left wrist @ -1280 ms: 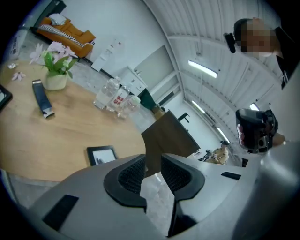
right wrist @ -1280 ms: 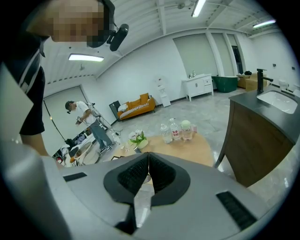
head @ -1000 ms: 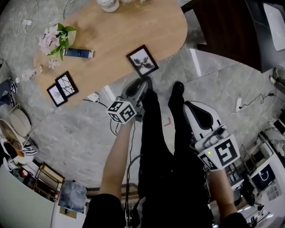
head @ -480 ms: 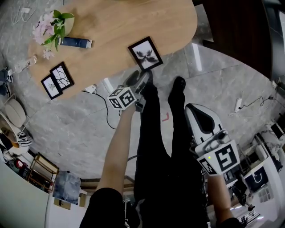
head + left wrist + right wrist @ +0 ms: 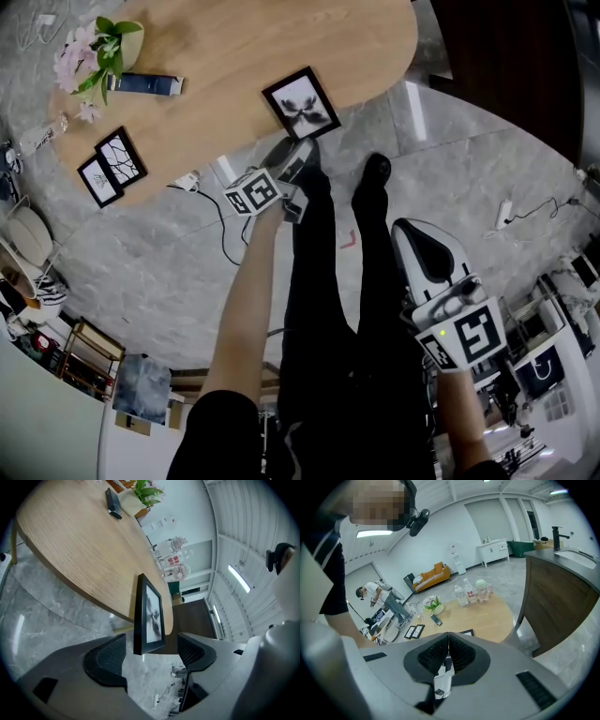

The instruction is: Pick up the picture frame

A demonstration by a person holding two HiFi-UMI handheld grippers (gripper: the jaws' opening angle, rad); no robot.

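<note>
The picture frame, black with a dark leaf print on white, lies near the front edge of the oval wooden table. My left gripper hangs over the floor just short of that edge, pointing at the frame. Its jaws have just been opening and stand wide apart. In the left gripper view the frame shows edge-on in line with the gap of the left gripper, and neither pad touches it. My right gripper is low at the right, beside the person's legs, its jaws shut on nothing.
Two small black frames, a flower pot and a dark blue tube sit at the table's left end. Bottles stand at its far side. A power strip with cable lies on the floor. A dark counter is at right.
My left gripper has moved closer to the table edge and the frame, and its marker cube has rolled. The right gripper has barely shifted.
</note>
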